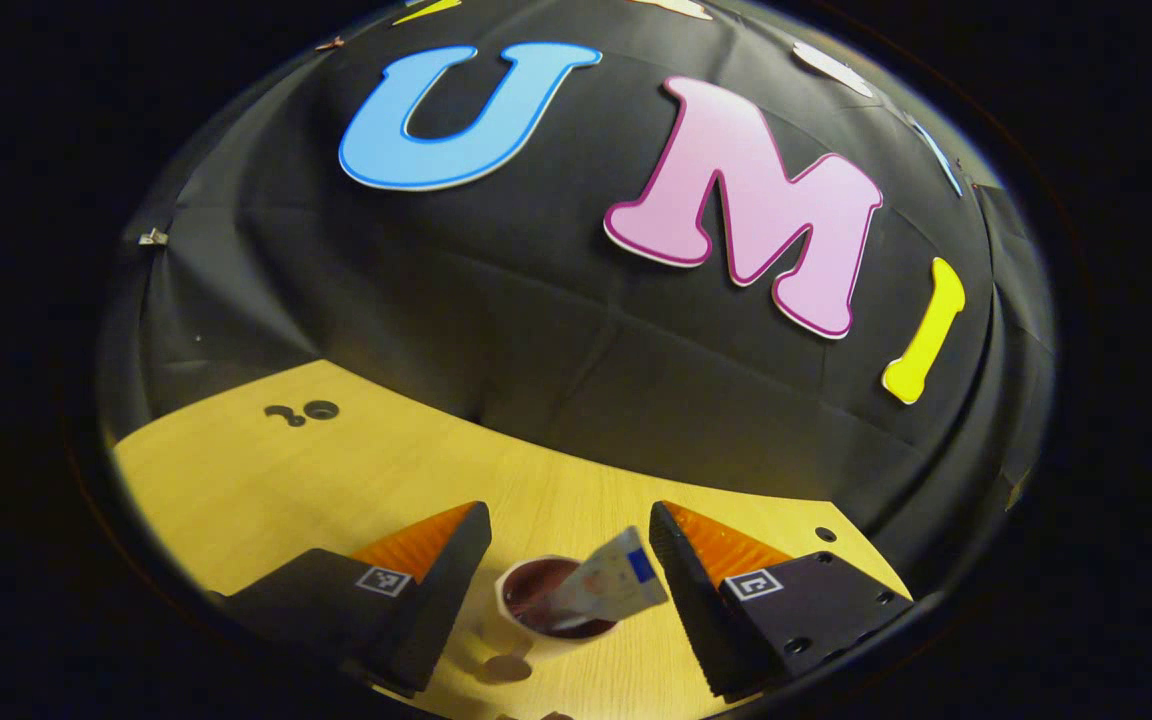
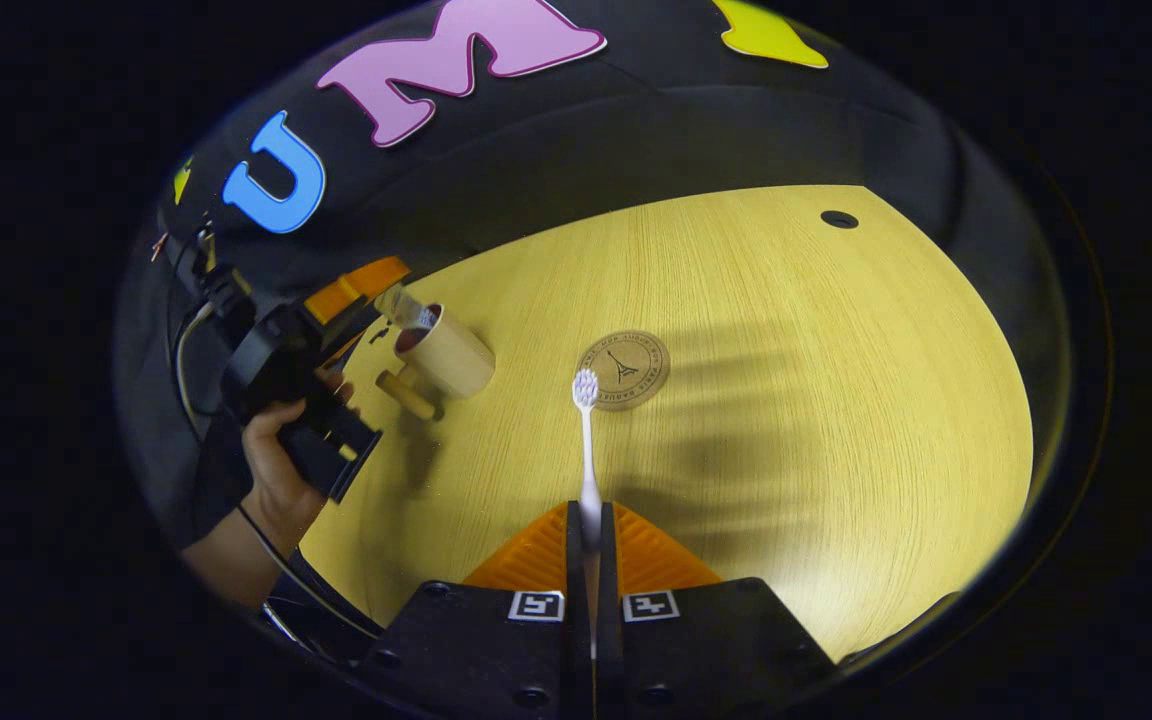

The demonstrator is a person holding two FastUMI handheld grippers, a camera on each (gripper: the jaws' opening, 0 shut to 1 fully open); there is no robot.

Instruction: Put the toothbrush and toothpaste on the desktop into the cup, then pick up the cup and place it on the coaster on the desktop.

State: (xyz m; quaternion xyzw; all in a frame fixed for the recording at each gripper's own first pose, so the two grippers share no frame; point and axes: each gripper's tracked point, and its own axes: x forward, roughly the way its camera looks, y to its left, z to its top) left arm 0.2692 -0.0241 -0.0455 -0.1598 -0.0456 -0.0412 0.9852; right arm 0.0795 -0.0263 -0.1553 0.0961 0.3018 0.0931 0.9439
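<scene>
In the left gripper view a beige cup [image 1: 548,602] with a dark inside stands on the wooden table directly under my left gripper [image 1: 569,518]. The fingers are spread wide open. A toothpaste tube [image 1: 614,583] leans in the cup, its flat end up beside one finger. In the right gripper view my right gripper [image 2: 588,512] is shut on the handle of a white toothbrush [image 2: 587,450], bristle head pointing forward above the table. A round brown coaster [image 2: 624,369] lies just past the brush head. Left of it are the cup [image 2: 451,358], the tube [image 2: 404,306] and the left gripper [image 2: 351,300] over it.
A hand [image 2: 274,470] holds the left gripper, with a cable trailing below. The cup has a short handle [image 2: 406,393] sticking out toward that hand. The yellow wooden table [image 2: 836,400] has small round holes [image 2: 839,219] near its far edge. The black cloth wall rises behind it.
</scene>
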